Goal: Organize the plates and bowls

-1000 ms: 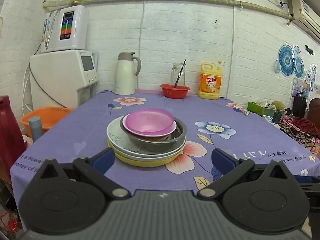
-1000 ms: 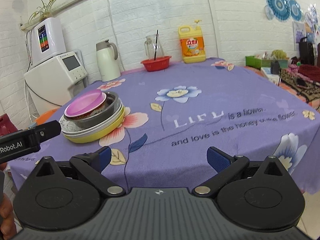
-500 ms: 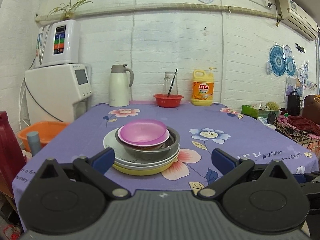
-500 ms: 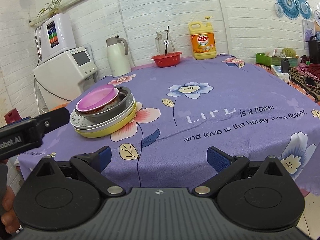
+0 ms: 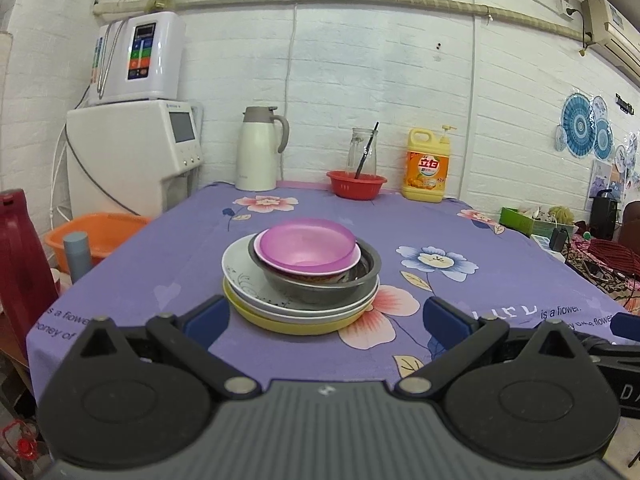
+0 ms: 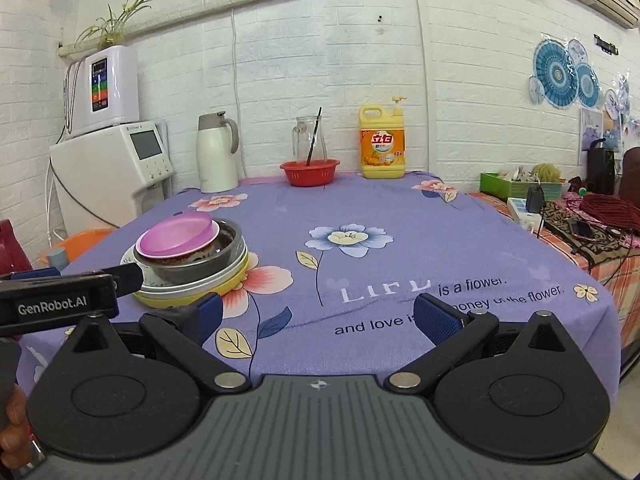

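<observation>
Purple plastic bowl (image 5: 307,246) sits on top of the whole pile, nested in a steel bowl (image 5: 320,280), which sits on a white plate (image 5: 244,276) with a yellow plate (image 5: 288,326) at the very bottom. So the dishes are all in one stack, biggest at the base, which is probably why it stands steady, though the bowls ride a bit toward the right side of the plates instead of dead centre. Could be a finished stack, could be a pile waiting to be sorted into plates and bowls. Can't call it from this.

My left jaws (image 5: 326,318) are spread wide and holding nothing, lined up straight at the stack with the near rim of the yellow plate sitting between the two pads. My right jaws (image 6: 318,314) are just as wide open and empty too, parked off to the right of the stack over bare cloth.

Room-wise: right of the stack, the tabletop (image 6: 400,208) is wide open purple cloth, loads of space to set things down. Left of the stack the table edge is fairly near, with an orange basin (image 5: 96,232) below it, so I'd rather not slide anything that way. Behind the stack, well apart, a red basket (image 5: 356,184), white jug (image 5: 258,150) and yellow detergent bottle (image 5: 426,168) line the wall.
</observation>
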A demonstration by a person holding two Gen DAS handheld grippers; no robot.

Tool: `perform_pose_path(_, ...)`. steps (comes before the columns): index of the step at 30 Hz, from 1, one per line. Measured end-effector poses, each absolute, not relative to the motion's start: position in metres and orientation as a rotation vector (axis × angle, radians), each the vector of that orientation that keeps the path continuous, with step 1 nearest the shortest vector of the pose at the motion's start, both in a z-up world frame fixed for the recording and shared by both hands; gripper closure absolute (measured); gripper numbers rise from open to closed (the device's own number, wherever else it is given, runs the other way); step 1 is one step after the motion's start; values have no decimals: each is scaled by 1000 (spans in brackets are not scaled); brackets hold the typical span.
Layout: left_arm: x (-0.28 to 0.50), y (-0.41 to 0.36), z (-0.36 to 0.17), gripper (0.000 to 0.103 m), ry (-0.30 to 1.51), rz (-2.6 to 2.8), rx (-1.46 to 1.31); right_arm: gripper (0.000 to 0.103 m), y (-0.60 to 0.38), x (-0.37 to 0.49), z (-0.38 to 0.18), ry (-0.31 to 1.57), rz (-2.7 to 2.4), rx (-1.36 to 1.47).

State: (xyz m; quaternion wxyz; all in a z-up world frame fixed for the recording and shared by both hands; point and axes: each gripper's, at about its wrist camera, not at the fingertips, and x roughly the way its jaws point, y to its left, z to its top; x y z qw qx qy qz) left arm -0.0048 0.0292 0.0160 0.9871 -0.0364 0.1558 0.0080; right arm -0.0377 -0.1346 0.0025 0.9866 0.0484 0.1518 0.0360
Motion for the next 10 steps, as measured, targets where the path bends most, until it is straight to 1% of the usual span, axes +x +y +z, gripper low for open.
perform_pose_path(6, -6, 27, 16, 0, 310, -10, -70, 0, -139, -29, -3, 348, 101, 142)
perform_pose_path(10, -6, 27, 15, 0, 315, -13, -75, 0, -136, -32, -2, 340, 102, 141)
